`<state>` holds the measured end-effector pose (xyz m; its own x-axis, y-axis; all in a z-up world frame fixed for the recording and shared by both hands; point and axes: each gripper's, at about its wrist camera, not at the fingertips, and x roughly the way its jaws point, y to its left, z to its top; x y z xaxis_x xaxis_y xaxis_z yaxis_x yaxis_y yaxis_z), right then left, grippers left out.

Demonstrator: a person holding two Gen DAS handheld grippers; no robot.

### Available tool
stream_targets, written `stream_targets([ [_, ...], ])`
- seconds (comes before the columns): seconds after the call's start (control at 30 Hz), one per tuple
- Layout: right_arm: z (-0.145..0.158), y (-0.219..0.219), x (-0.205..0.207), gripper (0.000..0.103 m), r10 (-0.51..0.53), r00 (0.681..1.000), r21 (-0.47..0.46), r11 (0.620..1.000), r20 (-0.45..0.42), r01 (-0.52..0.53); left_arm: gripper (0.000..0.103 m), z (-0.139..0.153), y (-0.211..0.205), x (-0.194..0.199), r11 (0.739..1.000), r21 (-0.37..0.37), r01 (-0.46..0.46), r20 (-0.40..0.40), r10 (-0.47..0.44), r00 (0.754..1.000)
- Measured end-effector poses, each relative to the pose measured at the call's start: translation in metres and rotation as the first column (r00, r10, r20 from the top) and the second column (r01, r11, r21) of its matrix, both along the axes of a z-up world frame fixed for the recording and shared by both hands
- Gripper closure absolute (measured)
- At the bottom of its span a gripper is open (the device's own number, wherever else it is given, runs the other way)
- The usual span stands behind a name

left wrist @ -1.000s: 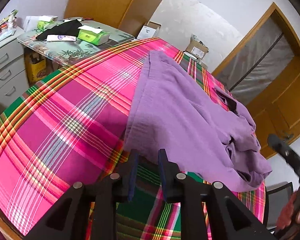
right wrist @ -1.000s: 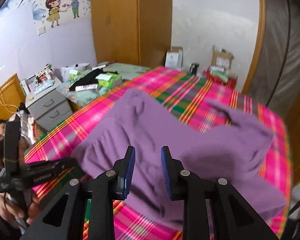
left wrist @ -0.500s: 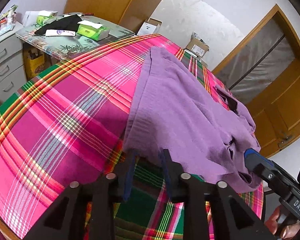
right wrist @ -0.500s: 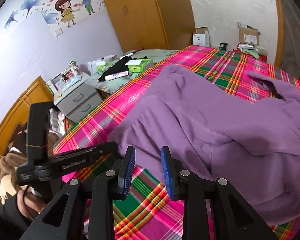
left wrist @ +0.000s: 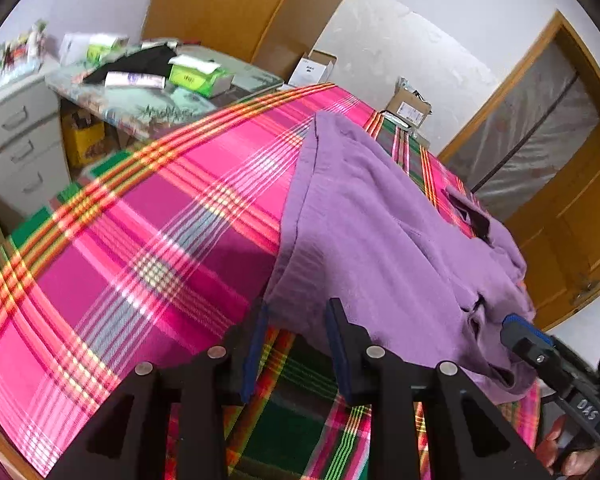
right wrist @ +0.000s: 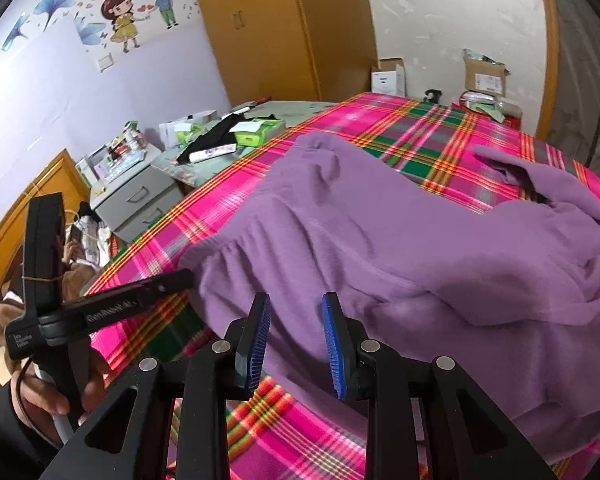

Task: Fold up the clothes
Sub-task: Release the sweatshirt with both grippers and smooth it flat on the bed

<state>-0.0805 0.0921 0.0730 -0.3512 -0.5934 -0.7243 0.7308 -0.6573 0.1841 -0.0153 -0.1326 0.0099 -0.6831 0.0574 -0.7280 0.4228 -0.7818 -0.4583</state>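
Observation:
A purple garment (left wrist: 380, 240) lies spread and rumpled on a pink and green plaid bedspread (left wrist: 140, 260). My left gripper (left wrist: 296, 320) is open, low over the bed, and the garment's near corner lies just at its fingertips without being pinched. From the right wrist view the same gripper (right wrist: 182, 278) comes in from the left, its tip touching that corner of the garment (right wrist: 380, 240). My right gripper (right wrist: 296, 316) is open over the garment's near hem, with purple cloth showing through the gap. It also appears in the left view (left wrist: 516, 322), at the bunched end.
A low side table (left wrist: 148, 108) with tissue boxes and a grey drawer cabinet (left wrist: 16, 140) stand left of the bed. Cardboard boxes (left wrist: 410, 106) sit against the far wall. A wooden door (left wrist: 540, 152) is at the right. A hand (right wrist: 40, 396) holds the left gripper.
The left jaws have widened at the garment's corner. The right gripper has come down toward the near hem and now shows at the lower right of the left view.

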Motion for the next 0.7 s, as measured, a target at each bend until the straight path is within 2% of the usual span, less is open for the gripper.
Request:
stream_targets([
  [0.3,-0.005,0.013,0.001,0.075,-0.019,1.0,0.022,1.0,0.005,0.019,0.071,-0.01,-0.006,0.017,0.988,0.149,-0.04,-0.02,0.043,0.999],
  [0.43,-0.006,0.012,0.004,0.075,-0.016,1.0,0.029,0.999,0.006,0.015,0.071,-0.013,-0.019,0.006,0.975,0.209,-0.071,-0.032,0.08,0.996],
  [0.6,-0.004,0.009,0.008,0.075,-0.008,1.0,0.036,0.999,-0.005,0.008,0.072,-0.015,-0.023,-0.003,0.972,0.218,-0.081,-0.054,0.095,0.994],
  [0.7,-0.001,0.009,0.009,0.075,-0.015,1.0,0.039,0.999,-0.011,0.016,0.091,-0.013,-0.019,-0.007,0.984,0.158,-0.076,-0.029,0.082,0.996],
])
